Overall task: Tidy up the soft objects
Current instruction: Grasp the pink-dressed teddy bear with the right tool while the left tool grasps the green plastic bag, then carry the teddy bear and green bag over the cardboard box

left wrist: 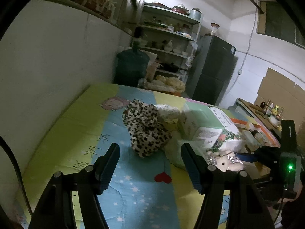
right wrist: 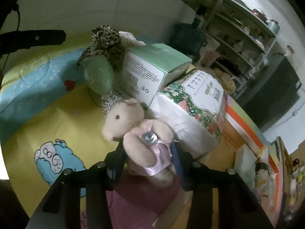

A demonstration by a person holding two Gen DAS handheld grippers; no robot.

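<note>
My right gripper [right wrist: 147,148] is shut on a small pink plush bear [right wrist: 133,127] with a silver crown, a pink dress and a clear gem on its chest, holding it just above the cartoon bedsheet [right wrist: 57,118]. The bear also shows in the left wrist view [left wrist: 225,162], with the right gripper behind it. My left gripper [left wrist: 150,156] is open and empty above the sheet [left wrist: 76,118]. A leopard-print soft item [left wrist: 146,129] lies just ahead of it and also shows in the right wrist view [right wrist: 104,40]. A pale green soft pouch [right wrist: 99,76] lies beside the leopard item.
A mint green box [right wrist: 152,64] and a floral tissue pack [right wrist: 194,105] lie right of the soft items, both also seen in the left wrist view, the box [left wrist: 198,118]. A wall [left wrist: 47,57] borders the bed's left. Shelves [left wrist: 167,43], a water jug [left wrist: 131,64] and a fridge [left wrist: 213,70] stand behind.
</note>
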